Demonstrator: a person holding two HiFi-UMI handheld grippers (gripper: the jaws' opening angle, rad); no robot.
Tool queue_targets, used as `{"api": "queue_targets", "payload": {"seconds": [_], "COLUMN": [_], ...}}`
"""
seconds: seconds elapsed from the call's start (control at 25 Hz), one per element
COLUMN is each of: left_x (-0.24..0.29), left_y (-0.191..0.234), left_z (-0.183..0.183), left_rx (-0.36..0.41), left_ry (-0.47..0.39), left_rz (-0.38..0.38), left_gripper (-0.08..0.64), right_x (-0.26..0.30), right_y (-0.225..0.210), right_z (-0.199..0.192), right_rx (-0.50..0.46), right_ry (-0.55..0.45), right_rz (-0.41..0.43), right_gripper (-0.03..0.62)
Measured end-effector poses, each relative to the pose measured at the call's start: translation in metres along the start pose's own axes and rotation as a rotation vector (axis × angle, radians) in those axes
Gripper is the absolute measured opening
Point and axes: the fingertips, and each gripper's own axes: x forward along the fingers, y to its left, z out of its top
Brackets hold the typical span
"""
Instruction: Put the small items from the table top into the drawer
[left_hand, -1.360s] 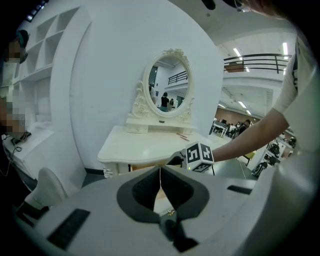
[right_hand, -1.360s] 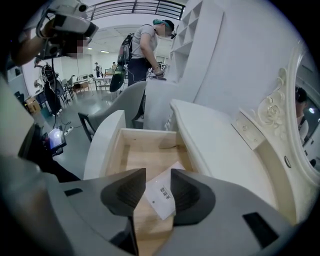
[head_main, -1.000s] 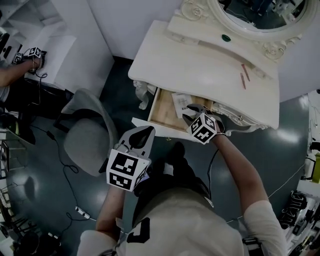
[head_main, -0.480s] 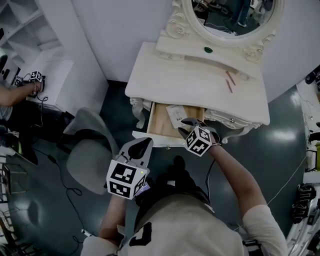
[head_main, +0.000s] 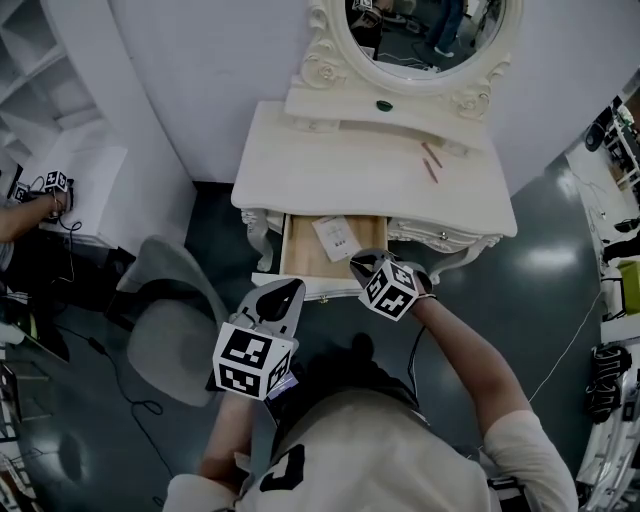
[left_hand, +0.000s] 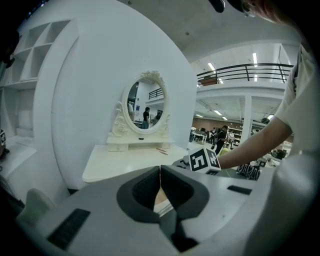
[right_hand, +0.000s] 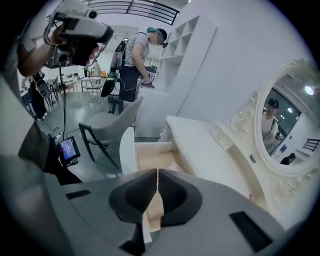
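Your left gripper (left_hand: 160, 173) is pressed together and empty. One white card (head_main: 335, 237) lies in the open drawer (head_main: 300, 256). Above it your right gripper (right_hand: 156, 176) has just closed on nothing. Two thin reddish sticks (head_main: 430, 163) wait on the table top (head_main: 330, 165), so the job looks partly done.

Two thin reddish sticks (head_main: 431, 155) are lying on one white table (head_main: 330, 170) toward two o'clock. One pale card (head_main: 334, 238) is lying in the one open drawer (head_main: 296, 255) near the middle. One oval mirror (head_main: 425, 35) is standing at one o'clock, and one grey chair (head_main: 170, 335) is sitting at eight.
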Motion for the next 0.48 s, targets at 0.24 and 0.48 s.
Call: {"api": "queue_targets", "payload": {"seconds": [0.24,0.48], "left_x": [0.014,0.040], "left_y": [-0.013,-0.037], "left_z": [0.004,0.014], "left_rx": [0.021,0.065], "left_ry": [0.009,0.027], "left_rz": [-0.034,-0.065], "left_gripper": [0.057,0.057], "right_x": [-0.014,-0.031], "right_y": [-0.007,-0.020], "right_z": [-0.007,-0.025], "right_rx": [0.019,0.064], "right_ry": [-0.014,-0.043], "right_rz": [-0.028,-0.042], "right_gripper": [0.034,0.034]}}
